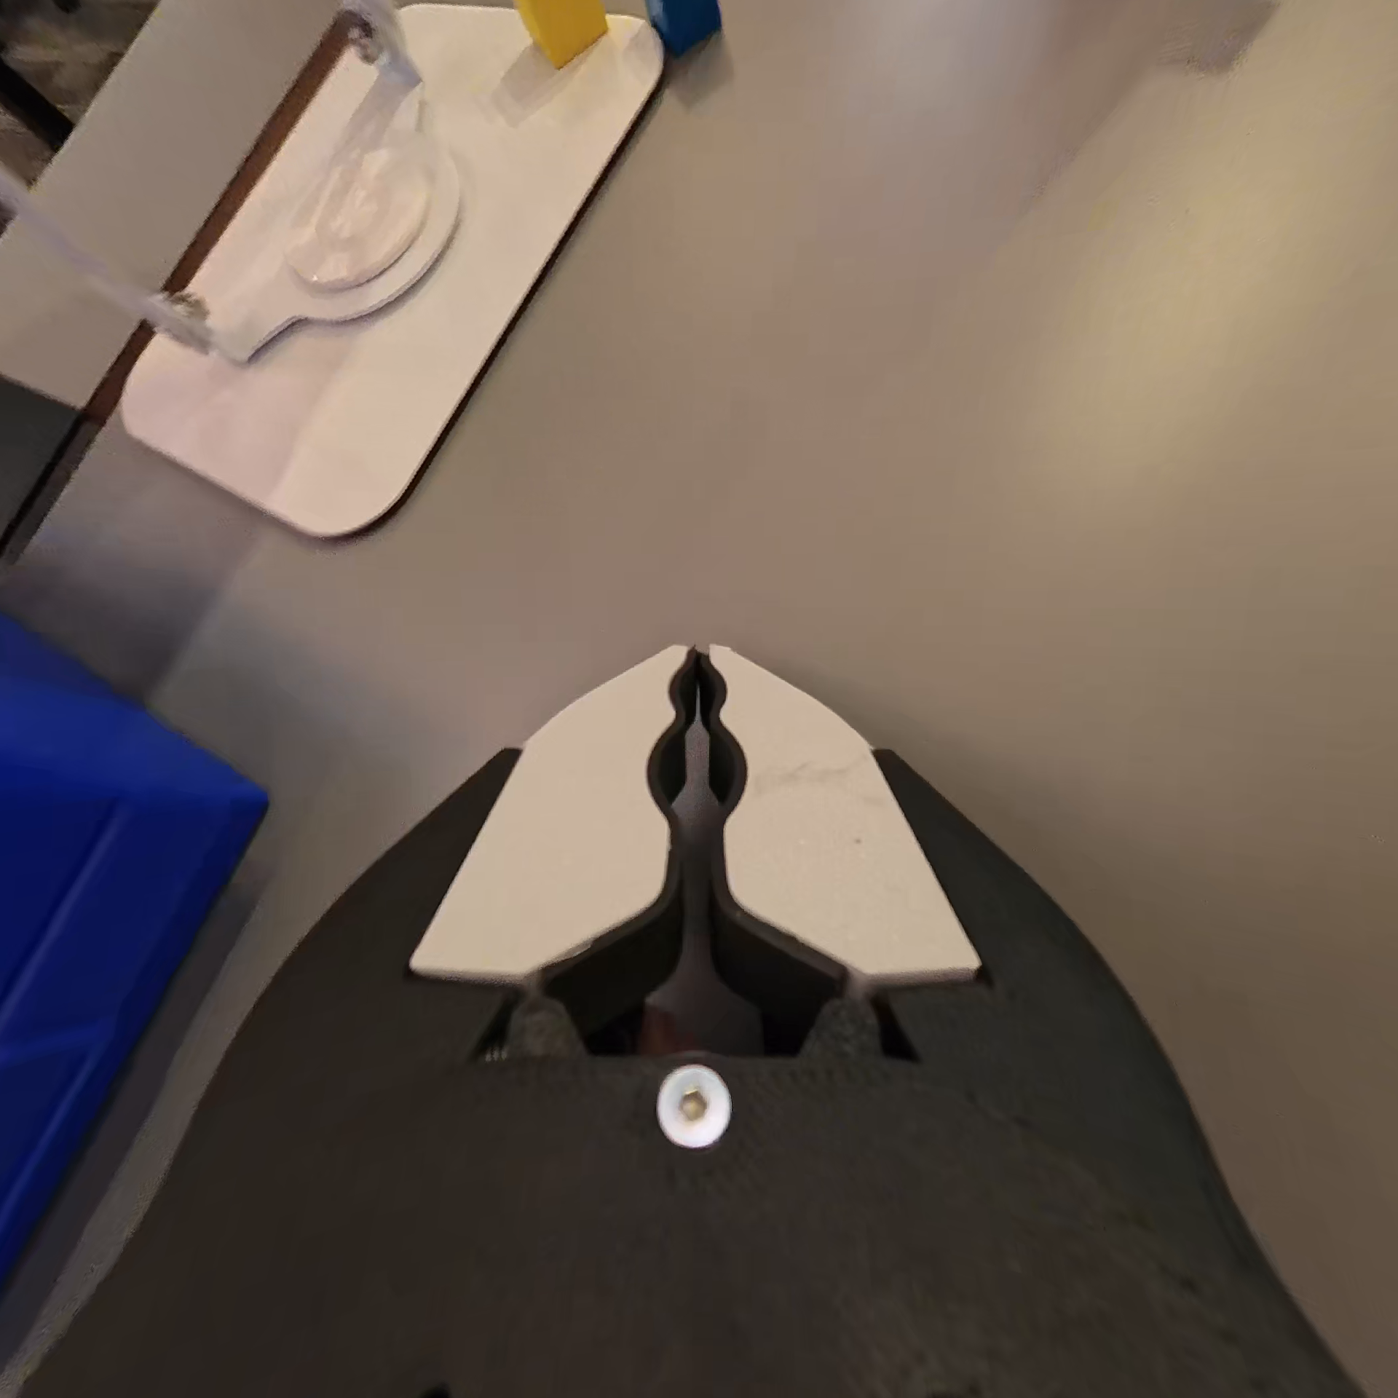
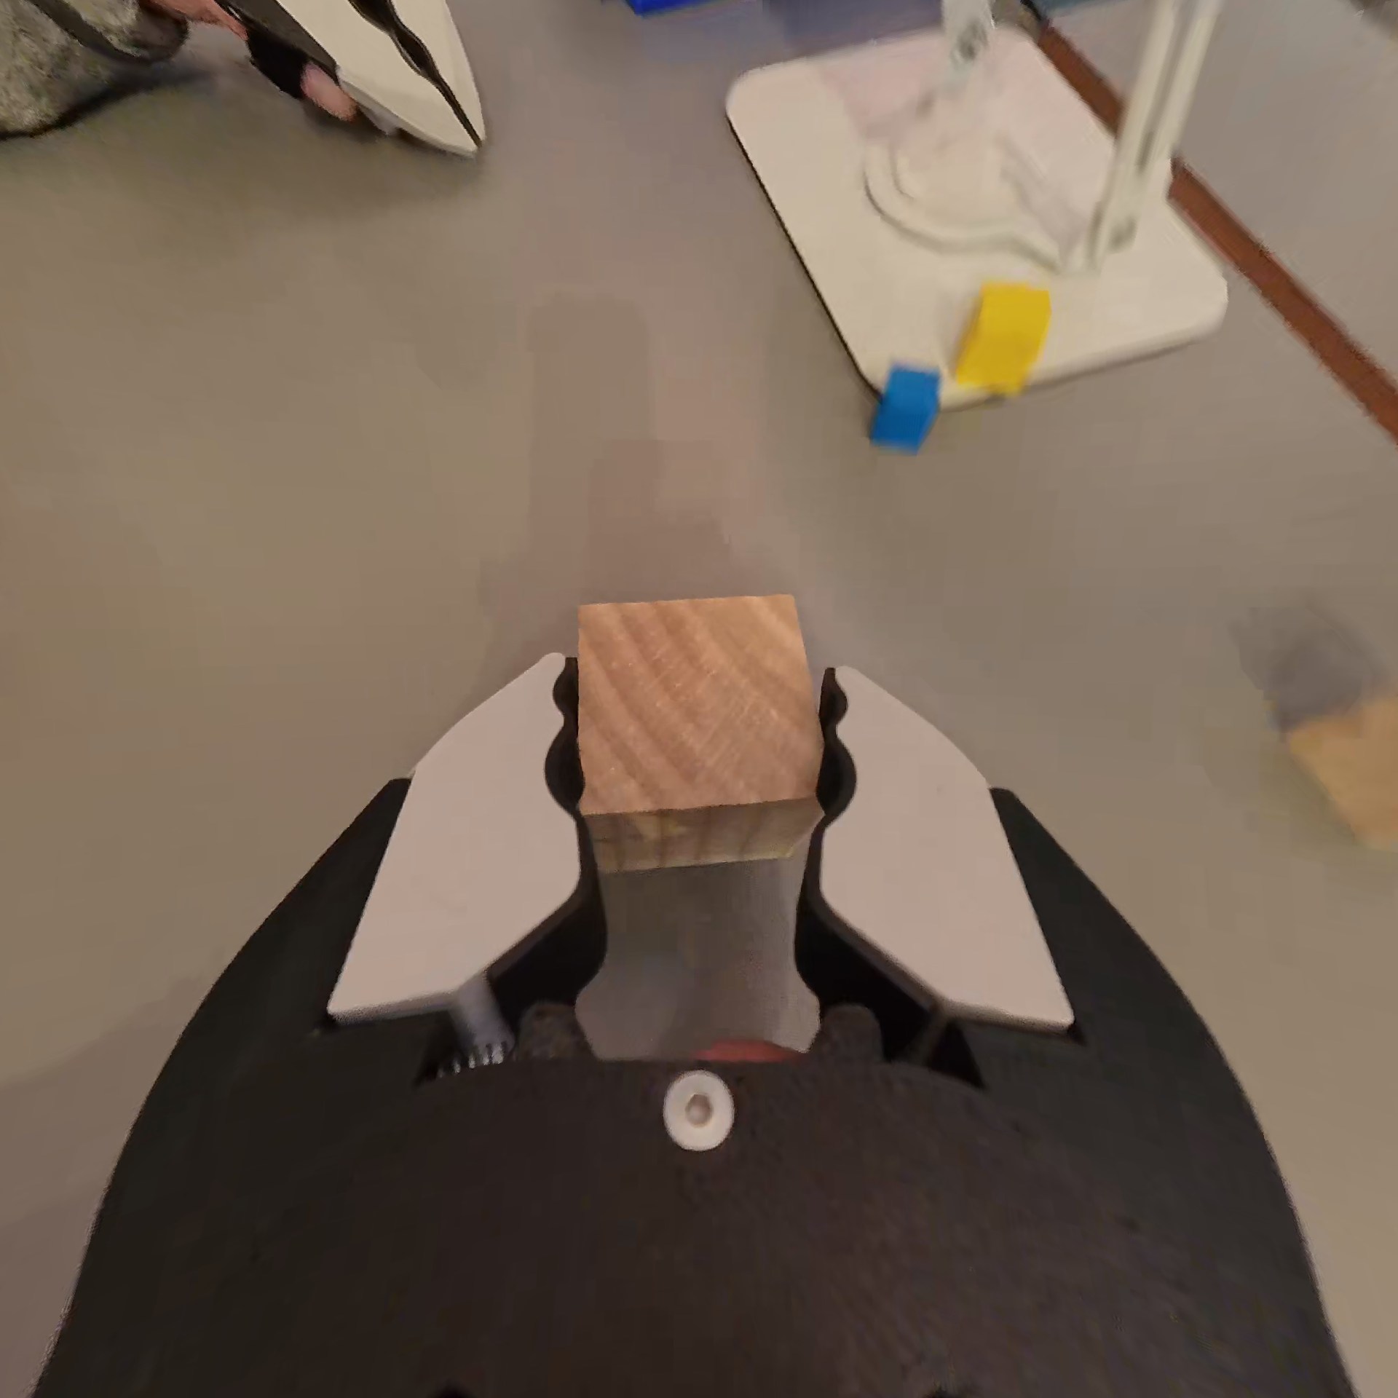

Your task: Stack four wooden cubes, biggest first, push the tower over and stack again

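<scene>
In the right wrist view my right gripper [image 2: 696,669] is shut on a wooden cube [image 2: 692,703] and holds it above the grey table [image 2: 302,454]. A second wooden cube [image 2: 1346,772], blurred, lies on the table at the right edge. My left gripper [image 1: 701,649] is shut and empty over bare table in the left wrist view. It also shows at the top left of the right wrist view [image 2: 461,128], held by a hand. No wooden cube shows in the left wrist view.
A white board [image 2: 817,174] with a clear stand [image 2: 1135,128] lies at the far right; it shows in the left wrist view too [image 1: 529,227]. A yellow block [image 2: 1002,337] sits on it, a small blue block [image 2: 904,408] beside it. A large blue box [image 1: 91,908] is at the left. My left tips are about 25 centimetres from the small blue block [image 2: 904,408], my right tips only 12 centimetres.
</scene>
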`<state>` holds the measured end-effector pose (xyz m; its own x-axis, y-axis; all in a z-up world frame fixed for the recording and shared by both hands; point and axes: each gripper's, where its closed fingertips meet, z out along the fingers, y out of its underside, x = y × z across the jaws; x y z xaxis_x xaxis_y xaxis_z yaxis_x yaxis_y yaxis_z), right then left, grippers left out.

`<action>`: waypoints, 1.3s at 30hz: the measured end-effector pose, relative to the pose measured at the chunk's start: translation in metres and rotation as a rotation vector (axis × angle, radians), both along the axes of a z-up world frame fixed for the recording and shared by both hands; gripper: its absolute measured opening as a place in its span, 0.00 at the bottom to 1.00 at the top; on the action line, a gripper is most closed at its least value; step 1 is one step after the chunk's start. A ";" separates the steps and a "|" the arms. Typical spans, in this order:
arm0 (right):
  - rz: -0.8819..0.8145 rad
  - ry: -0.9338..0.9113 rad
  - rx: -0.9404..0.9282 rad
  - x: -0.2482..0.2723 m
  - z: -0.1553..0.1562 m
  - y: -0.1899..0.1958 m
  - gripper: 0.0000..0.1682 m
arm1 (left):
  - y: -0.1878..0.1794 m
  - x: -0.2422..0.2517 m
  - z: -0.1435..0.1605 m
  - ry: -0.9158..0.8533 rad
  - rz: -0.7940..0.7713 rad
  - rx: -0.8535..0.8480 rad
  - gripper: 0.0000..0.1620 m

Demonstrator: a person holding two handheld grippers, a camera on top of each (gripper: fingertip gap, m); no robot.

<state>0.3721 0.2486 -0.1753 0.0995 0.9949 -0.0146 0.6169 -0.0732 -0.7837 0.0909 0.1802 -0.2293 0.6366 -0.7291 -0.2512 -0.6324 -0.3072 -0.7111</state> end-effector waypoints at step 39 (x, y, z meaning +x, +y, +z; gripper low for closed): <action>0.235 -0.021 0.254 -0.482 0.109 -0.040 0.39 | -0.027 -0.162 0.025 -0.065 0.297 0.175 0.00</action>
